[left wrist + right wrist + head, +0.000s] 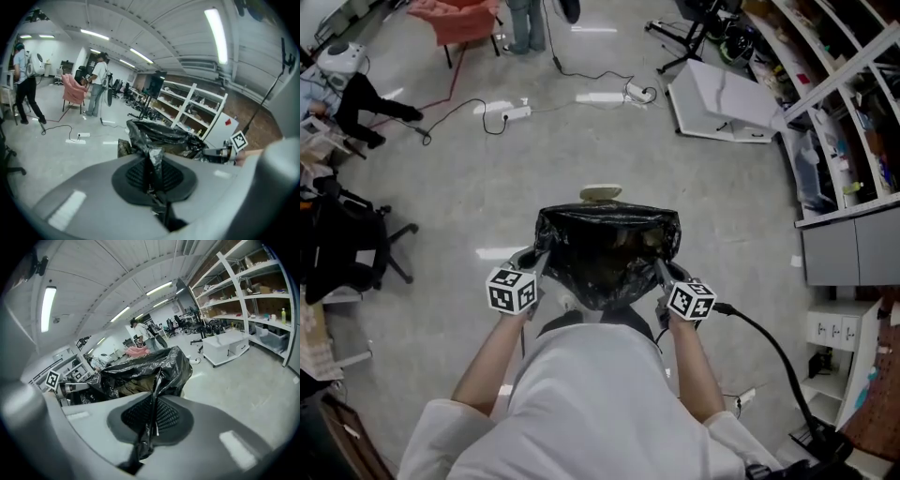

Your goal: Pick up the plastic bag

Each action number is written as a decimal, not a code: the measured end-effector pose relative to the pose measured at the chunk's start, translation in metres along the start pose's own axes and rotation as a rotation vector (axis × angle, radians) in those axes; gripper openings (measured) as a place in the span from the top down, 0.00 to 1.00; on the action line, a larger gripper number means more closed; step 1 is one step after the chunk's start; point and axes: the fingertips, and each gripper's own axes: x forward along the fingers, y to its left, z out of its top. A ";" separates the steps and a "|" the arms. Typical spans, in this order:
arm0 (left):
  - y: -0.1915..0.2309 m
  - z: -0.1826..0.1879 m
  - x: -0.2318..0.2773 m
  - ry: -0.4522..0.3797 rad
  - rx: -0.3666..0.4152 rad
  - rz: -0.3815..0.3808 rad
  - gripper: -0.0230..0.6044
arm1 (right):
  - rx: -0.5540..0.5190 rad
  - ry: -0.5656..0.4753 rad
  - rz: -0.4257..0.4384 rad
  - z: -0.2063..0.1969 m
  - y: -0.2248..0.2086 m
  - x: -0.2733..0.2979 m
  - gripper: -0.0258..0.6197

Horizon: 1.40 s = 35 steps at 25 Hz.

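Standing well apart from the work were a pink chair point(455, 19) and a person's legs point(525, 23) at the far end of the grey floor point(581, 159). A power strip point(514, 112) w/ cords lay nearer, a white cabinet point(717, 103) sat by the shelves point(853, 94) at R, and a black office chair point(342, 248) stood at L. The plastic bag point(607, 253), black, was stretched open-mouthed in front of the person, between the two tongs. Whether its bottom rested on anything couldn't be told. A beige rounded thing point(600, 194) showed just beyond its far rim. The left tongs point(542, 253) were clamped tight on a pinch of film at the bag's L rim. The right tongs point(661, 269) gripped the R rim likewise. Both forearms reached fwd, roughly parallel, bare below white sleeves, w/ marker cubes point(512, 289) up. A black cable point(769, 347) trailed off R.
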 end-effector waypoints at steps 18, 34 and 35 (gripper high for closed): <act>-0.098 -0.026 -0.066 -0.053 0.100 0.145 0.95 | -0.282 -0.067 0.111 0.012 0.017 -0.117 0.96; -0.131 -0.061 -0.121 0.008 0.132 0.142 0.95 | -0.313 -0.043 0.143 -0.045 0.048 -0.161 0.96; -0.131 -0.059 -0.124 0.007 0.138 0.139 0.95 | -0.306 -0.053 0.144 -0.046 0.051 -0.163 0.96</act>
